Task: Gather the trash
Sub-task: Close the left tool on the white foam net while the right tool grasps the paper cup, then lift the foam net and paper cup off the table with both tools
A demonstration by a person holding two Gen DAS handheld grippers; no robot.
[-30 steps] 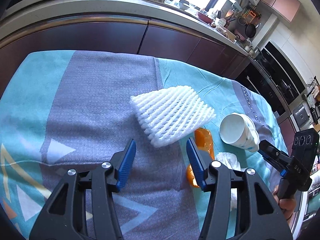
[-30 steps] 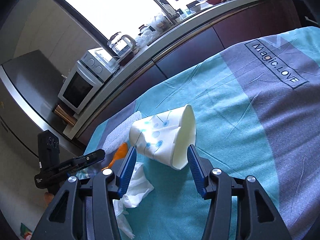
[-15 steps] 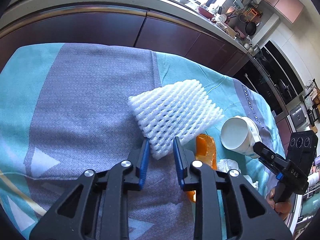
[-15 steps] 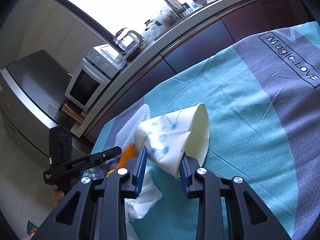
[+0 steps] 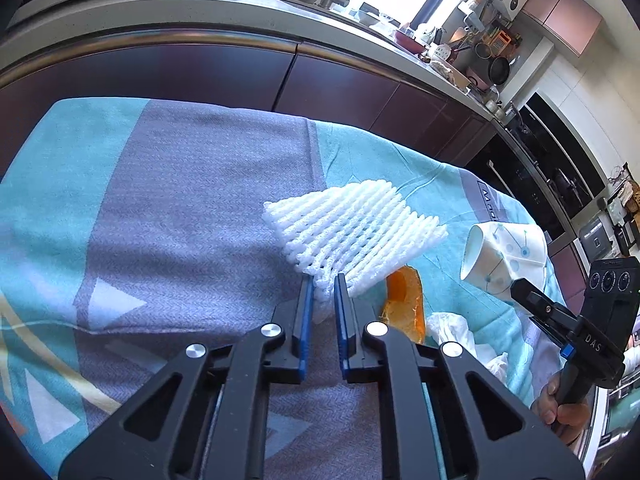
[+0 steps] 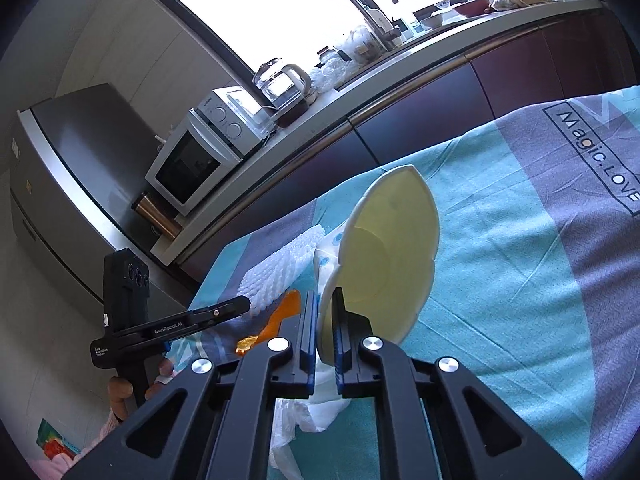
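My left gripper [image 5: 321,284] is shut on the near corner of a white foam fruit net [image 5: 356,236], which lies on the teal and grey cloth [image 5: 180,220]. My right gripper [image 6: 325,300] is shut on a paper cup [image 6: 384,256], squashing its wall flat; the cup is tipped with its open mouth toward the camera. From the left wrist view the cup [image 5: 504,256] shows at the right with the right gripper [image 5: 532,300] on it. An orange peel [image 5: 402,300] and a crumpled white tissue [image 5: 452,326] lie between them.
A kitchen counter [image 5: 240,12] with dark cabinets runs behind the table. A microwave [image 6: 200,156], kettle [image 6: 284,84] and tap [image 6: 368,4] stand on it. The cloth carries a "Magic.LOVE" print [image 6: 600,156] at the right.
Both grippers went from open to shut: the left closed on the foam net's corner, the right closed on the paper cup and flattened it, tipping its mouth toward the camera.
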